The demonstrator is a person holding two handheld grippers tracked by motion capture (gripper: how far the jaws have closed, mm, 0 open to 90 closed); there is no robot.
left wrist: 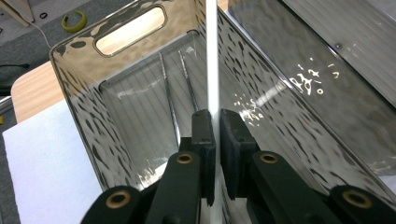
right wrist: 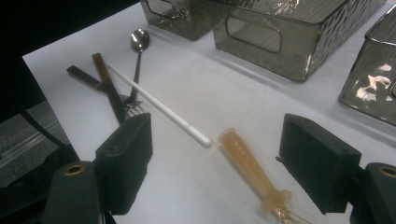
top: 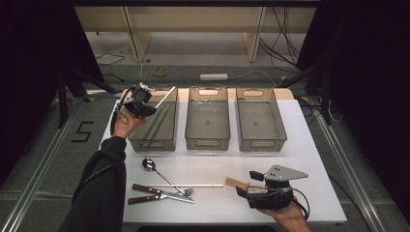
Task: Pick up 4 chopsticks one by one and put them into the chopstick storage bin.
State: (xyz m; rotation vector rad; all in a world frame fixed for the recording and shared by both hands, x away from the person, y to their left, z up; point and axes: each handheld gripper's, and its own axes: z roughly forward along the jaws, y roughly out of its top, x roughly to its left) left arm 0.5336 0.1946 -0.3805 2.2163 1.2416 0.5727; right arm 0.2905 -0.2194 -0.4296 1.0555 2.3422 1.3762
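Observation:
My left gripper (top: 150,108) hangs over the left bin (top: 145,140), shut on a white chopstick (top: 165,96) that points up and to the right. In the left gripper view the pads clamp that chopstick (left wrist: 212,70) above the bin's floor, where two thin dark sticks (left wrist: 170,98) lie. At the table's front right, my right gripper (top: 247,184) stands open. An amber-handled utensil (right wrist: 250,165) lies on the table between its wide-apart jaws (right wrist: 219,163), untouched. A second white chopstick (right wrist: 154,105) lies just beyond it.
Two more smoky clear bins, middle (top: 208,142) and right (top: 261,142), stand in a row at the back. A spoon (top: 150,165), a fork (top: 187,192) and a brown-handled knife (top: 145,188) lie at the front left of the white table (top: 309,159).

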